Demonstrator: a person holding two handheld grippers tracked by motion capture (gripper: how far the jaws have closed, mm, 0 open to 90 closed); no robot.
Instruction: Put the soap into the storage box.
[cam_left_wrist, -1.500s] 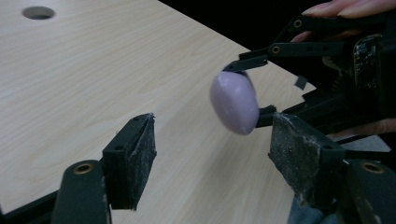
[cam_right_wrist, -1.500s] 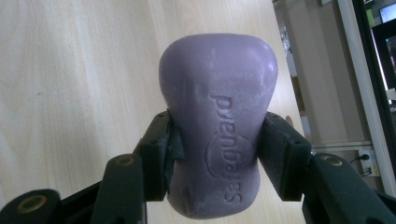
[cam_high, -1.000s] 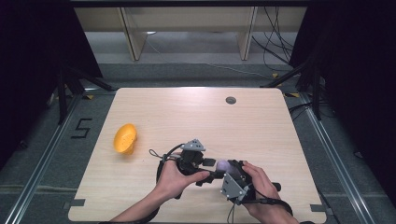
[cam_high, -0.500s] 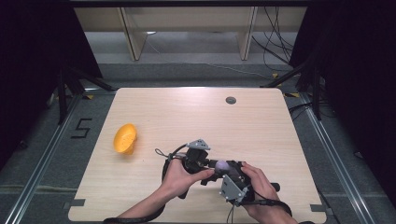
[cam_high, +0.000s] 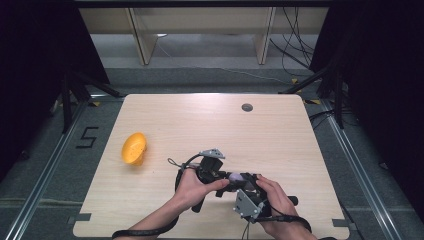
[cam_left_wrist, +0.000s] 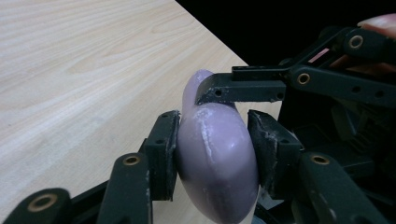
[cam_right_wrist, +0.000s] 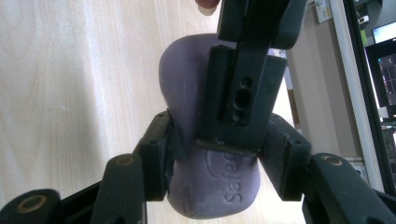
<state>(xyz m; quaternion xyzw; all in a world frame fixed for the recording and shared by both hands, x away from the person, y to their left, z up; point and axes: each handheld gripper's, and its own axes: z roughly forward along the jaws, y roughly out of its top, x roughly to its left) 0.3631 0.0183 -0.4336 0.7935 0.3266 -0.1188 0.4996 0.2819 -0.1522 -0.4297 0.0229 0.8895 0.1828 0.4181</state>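
- The lilac, rounded bar of soap (cam_left_wrist: 215, 158) ran off the left gripper view's bottom edge.
- Embossed lettering on it was cut short behind a black jaw in the right gripper view.

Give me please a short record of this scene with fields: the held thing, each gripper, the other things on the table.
held thing: purple soap bar, embossed letters on one face, held above the table
left gripper: jaws shut on the bar's two faces
right gripper: jaws pressed against the bar's sides, crossing the left gripper's jaws
hands: left hand and right hand close together near the table's front edge
other things: orange object at the table's left, apart from the hands; dark round spot near the far edge
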